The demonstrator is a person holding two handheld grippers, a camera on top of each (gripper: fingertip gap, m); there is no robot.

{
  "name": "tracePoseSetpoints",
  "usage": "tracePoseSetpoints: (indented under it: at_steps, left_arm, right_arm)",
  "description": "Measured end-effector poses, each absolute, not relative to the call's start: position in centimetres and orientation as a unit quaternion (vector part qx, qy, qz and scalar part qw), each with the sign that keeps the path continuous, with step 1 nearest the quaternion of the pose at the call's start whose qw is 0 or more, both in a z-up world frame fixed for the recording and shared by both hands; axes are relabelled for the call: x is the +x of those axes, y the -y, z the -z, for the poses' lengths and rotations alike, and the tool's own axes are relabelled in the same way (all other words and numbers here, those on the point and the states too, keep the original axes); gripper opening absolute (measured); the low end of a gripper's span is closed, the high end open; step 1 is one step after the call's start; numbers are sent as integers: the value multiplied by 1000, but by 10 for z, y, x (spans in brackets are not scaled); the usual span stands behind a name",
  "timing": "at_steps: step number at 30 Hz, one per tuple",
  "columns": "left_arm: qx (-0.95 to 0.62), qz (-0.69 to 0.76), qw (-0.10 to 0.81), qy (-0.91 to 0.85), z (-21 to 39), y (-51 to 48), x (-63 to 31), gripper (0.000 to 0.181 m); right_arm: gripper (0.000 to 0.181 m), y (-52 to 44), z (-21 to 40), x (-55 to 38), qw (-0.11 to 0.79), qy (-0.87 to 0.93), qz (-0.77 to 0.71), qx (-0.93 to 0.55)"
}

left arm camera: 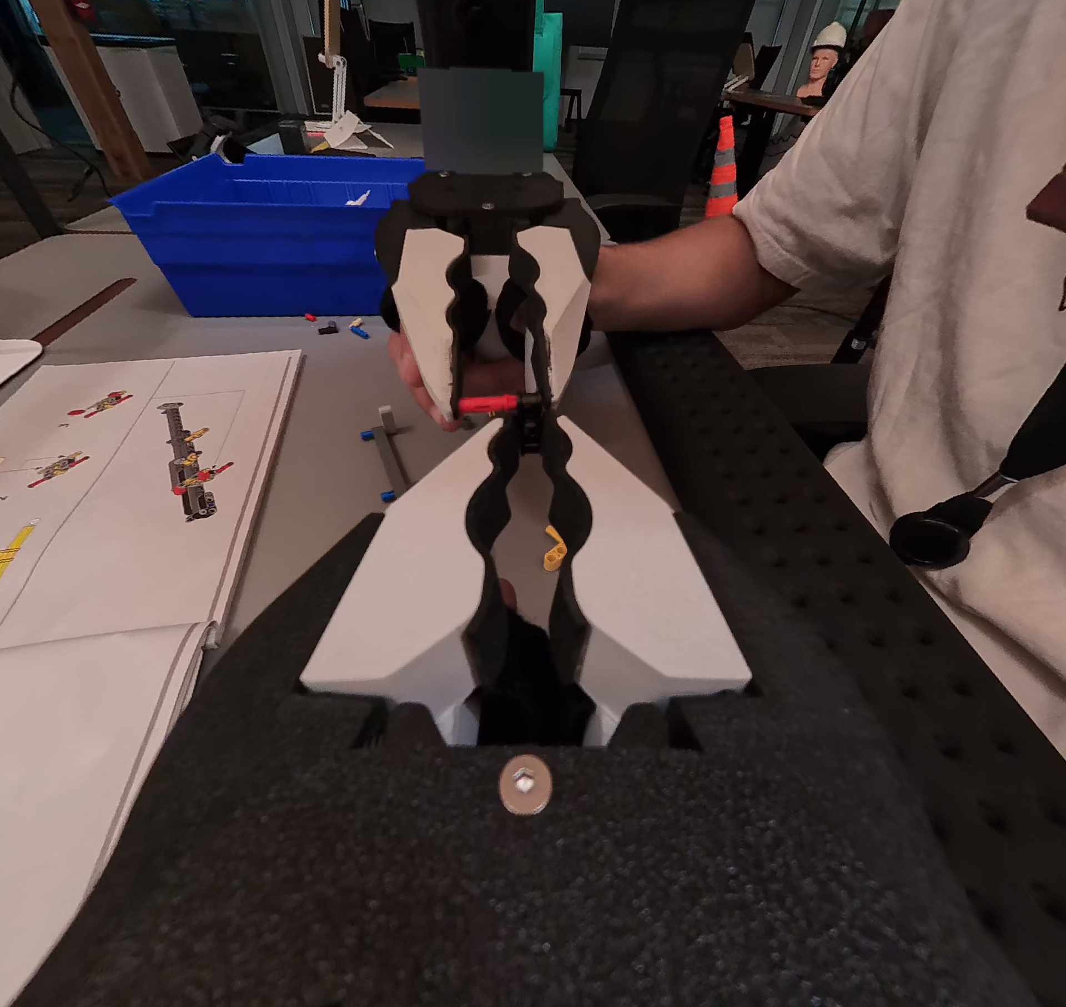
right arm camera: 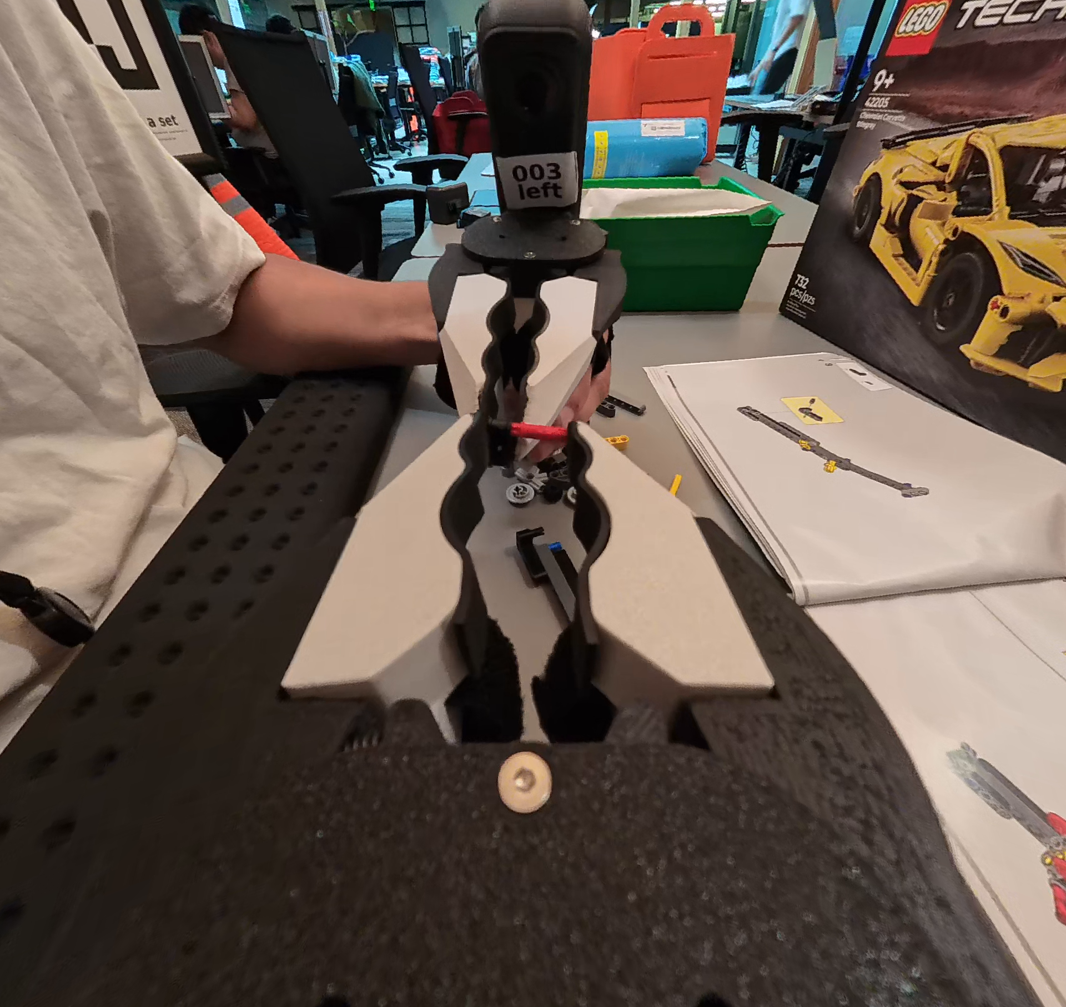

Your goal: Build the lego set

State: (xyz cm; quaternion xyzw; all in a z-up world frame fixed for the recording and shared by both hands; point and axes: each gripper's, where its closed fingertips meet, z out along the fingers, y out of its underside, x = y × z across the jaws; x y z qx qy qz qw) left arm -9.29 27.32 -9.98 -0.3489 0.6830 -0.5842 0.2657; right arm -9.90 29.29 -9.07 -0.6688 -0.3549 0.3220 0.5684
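The red axle [left arm camera: 487,403] hangs in the air above the table [left arm camera: 334,402], crosswise between the two tongs, which meet tip to tip. The left tongs [left arm camera: 529,431] are pinched narrow on the black connector [left arm camera: 529,422] at the axle's end; the right tongs [right arm camera: 530,432] are closed on the axle itself. Below them lie a grey beam [left arm camera: 389,457] and a yellow piece [left arm camera: 555,555]. The instruction booklet [left arm camera: 144,489] covers the table's left side, the blue bin [left arm camera: 259,235] its far edge, leaving open room mid-table
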Motion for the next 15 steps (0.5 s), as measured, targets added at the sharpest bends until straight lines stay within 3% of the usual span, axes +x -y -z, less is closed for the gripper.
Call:
tracePoseSetpoints:
  at_steps: [12, 15]
  left_arm:
    - [-361, 589, 295, -660, 91, -279, -87, 6]
    - [-353, 587, 323, -654, 86, -278, -85, 17]
  right_arm:
    - [23, -298, 80, -92, 599, 334, -333, -647]
    - [23, -298, 67, -86, 626, 310, -356, -621]
